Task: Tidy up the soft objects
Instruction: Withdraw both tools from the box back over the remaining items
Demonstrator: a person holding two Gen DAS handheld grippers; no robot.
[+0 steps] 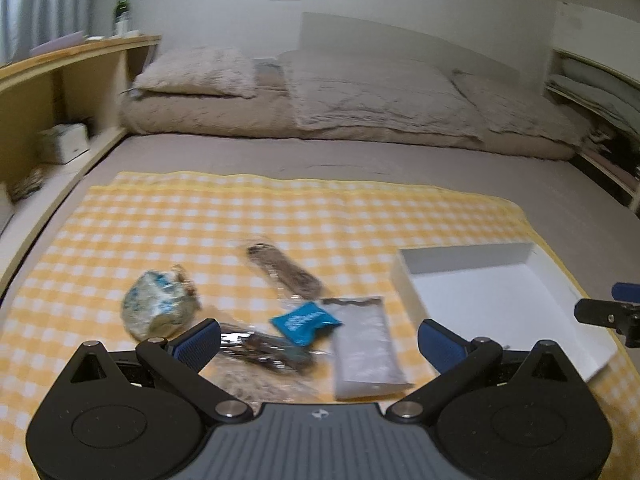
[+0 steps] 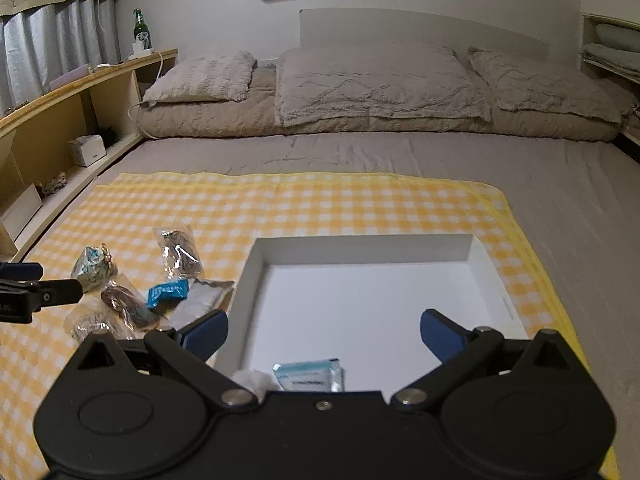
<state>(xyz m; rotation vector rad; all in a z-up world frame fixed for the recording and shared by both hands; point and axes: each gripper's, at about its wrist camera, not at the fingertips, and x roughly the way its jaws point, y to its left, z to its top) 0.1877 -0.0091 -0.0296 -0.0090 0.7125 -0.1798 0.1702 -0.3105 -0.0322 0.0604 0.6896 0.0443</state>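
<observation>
A white box sits on a yellow checked cloth spread over a bed, filling the centre of the right wrist view and the right side of the left wrist view. Low in the frame, at the box's near end, lie a pale blue packet, its long axis running left to right, and a white crumpled piece just left of it.

The loose soft items lie on the cloth left of the box. In the left wrist view a long dark sachet runs diagonally from upper left to lower right; a clear flat pouch lies nearly upright in the frame, close to the box's left wall. A small blue packet overlaps the pouch's upper left corner. A round blue-and-white bundle sits farthest left, and more clear-wrapped dark items crowd the near edge.

The left gripper hangs over this pile, its fingers spread fully apart with nothing gripped. The right gripper hangs over the box, fingers equally wide, also empty.

A wooden shelf with a green bottle lines the upper left; beige pillows lie across the top.
</observation>
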